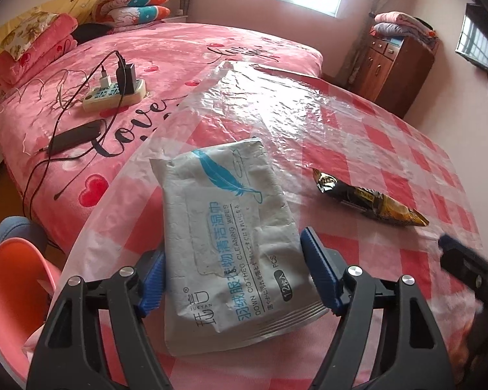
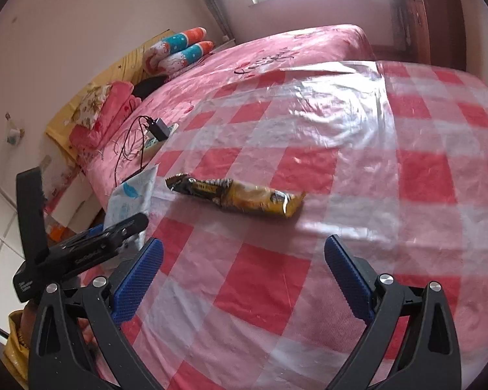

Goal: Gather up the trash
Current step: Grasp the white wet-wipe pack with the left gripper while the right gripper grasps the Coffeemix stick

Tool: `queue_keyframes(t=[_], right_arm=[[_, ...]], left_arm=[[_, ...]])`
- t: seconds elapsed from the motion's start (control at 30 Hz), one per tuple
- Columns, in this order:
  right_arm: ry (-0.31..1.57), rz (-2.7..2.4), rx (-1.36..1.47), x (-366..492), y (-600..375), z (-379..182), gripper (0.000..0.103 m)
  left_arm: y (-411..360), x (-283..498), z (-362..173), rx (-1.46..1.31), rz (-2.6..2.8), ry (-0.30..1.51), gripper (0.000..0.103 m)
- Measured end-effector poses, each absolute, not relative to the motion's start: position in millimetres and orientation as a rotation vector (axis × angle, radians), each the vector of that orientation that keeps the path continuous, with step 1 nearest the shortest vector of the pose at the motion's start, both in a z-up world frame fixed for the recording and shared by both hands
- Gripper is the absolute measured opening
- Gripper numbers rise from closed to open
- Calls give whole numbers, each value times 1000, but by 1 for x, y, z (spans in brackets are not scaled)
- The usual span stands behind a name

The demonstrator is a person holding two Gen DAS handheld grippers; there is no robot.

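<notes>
A grey wet-wipes packet (image 1: 231,237) with a blue feather print sits between the blue fingers of my left gripper (image 1: 234,260), which is shut on its sides and holds it tilted above the table. The packet also shows at the left of the right wrist view (image 2: 131,195). A black and yellow snack wrapper (image 1: 367,198) lies on the red-and-white checked table (image 1: 406,149), to the right of the packet. In the right wrist view the snack wrapper (image 2: 240,195) lies ahead of my right gripper (image 2: 244,260), which is open and empty above the table (image 2: 341,162).
A pink bed (image 1: 179,52) lies behind the table, with a power strip (image 1: 114,94), chargers, cables and a dark phone (image 1: 74,136) on it. A pink bin (image 1: 13,289) stands low at the left. A wooden cabinet (image 1: 397,65) stands at the back right.
</notes>
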State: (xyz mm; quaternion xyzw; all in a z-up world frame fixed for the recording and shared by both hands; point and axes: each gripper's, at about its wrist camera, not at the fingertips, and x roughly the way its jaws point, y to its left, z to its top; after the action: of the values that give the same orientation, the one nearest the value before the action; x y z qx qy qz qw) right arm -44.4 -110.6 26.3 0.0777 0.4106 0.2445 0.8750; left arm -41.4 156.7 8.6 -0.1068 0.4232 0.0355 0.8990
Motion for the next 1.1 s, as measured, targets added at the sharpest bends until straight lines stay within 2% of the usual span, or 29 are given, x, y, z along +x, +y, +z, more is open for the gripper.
queue_keyframes(t=[0.13, 0.2, 0.23, 0.27, 0.6, 0.67, 0.8, 0.87, 1.1], right_arm=[[824, 507, 3, -34, -86, 38, 97], [811, 516, -77, -27, -72, 39, 91], [818, 525, -95, -23, -68, 39, 82], [829, 533, -110, -19, -64, 37, 80], [927, 576, -267, 12, -32, 6, 80], [937, 569, -278, 12, -31, 2, 67], [928, 560, -290, 6, -32, 3, 56], [926, 553, -288, 3, -33, 3, 48], [918, 520, -260, -16, -36, 4, 37]], left_arm=[[161, -50, 8, -230, 44, 872, 75], [163, -54, 8, -243, 30, 871, 75], [164, -56, 8, -246, 23, 870, 75], [165, -58, 8, -246, 16, 870, 75], [167, -74, 8, -254, -31, 870, 75], [168, -76, 8, -257, -33, 868, 75], [170, -80, 8, -267, -44, 865, 75], [171, -82, 8, -272, -48, 861, 75], [178, -89, 8, -284, -53, 849, 75]])
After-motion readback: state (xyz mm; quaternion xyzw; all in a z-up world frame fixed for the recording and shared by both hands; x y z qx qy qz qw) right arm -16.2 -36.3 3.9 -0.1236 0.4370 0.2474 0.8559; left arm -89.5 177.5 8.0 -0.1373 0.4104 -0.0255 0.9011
